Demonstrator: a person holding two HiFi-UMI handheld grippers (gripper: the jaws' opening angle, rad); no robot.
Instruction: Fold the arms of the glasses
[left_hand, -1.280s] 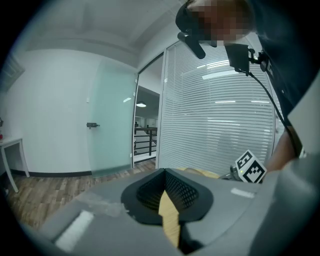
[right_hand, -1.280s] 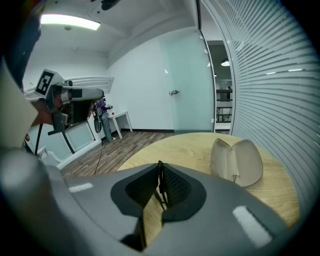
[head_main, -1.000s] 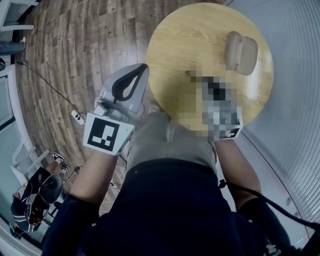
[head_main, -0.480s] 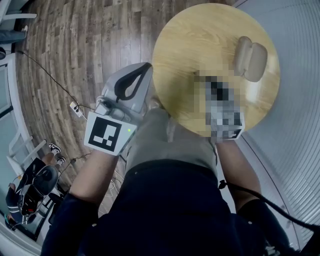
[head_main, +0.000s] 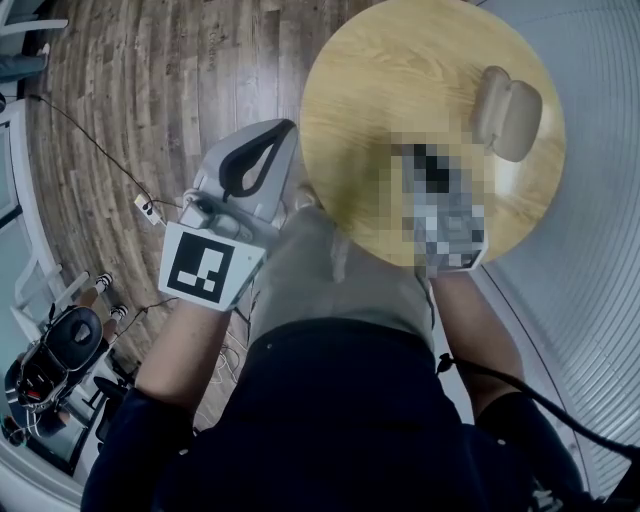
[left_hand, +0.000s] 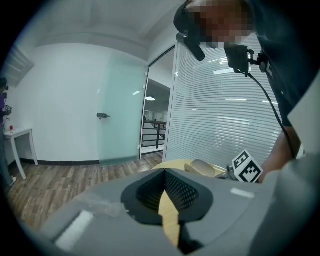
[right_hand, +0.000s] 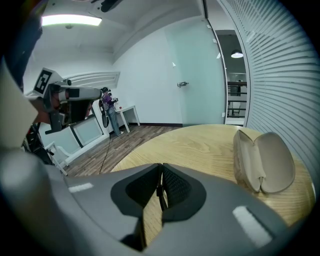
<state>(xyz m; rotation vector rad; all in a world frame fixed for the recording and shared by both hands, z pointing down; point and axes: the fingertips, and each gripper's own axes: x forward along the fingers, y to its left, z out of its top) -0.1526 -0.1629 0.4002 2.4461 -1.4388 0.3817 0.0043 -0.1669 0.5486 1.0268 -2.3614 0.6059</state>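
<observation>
Both grippers are in front of the person at a round wooden table (head_main: 400, 70). The left gripper (head_main: 288, 128) hangs by the table's left edge, mostly over the plank floor (head_main: 150, 100), with its black-and-white marker cube (head_main: 205, 270) facing up toward the head camera. In its own view the ribbed pads (left_hand: 175, 187) meet at the tip with nothing between them; only a wedge of pale tabletop shows through the gap lower down. So that one is closed and carrying nothing. The right gripper (right_hand: 160, 167) is over the tabletop, angled down. Its jaws are nearly together, and a thin dark piece is pinched between the pads, as best one can tell a glasses arm (right_hand: 159, 191). The rest of the glasses cannot be made out in any view, because the head view is masked right where that gripper sits. Beyond the jaws and to their right lies the beige glasses case (right_hand: 262, 160), hinged open on the table near the far right rim. It is close to the right gripper but not touching it. A cable (head_main: 90, 150) trails across the floor on the left.
</observation>
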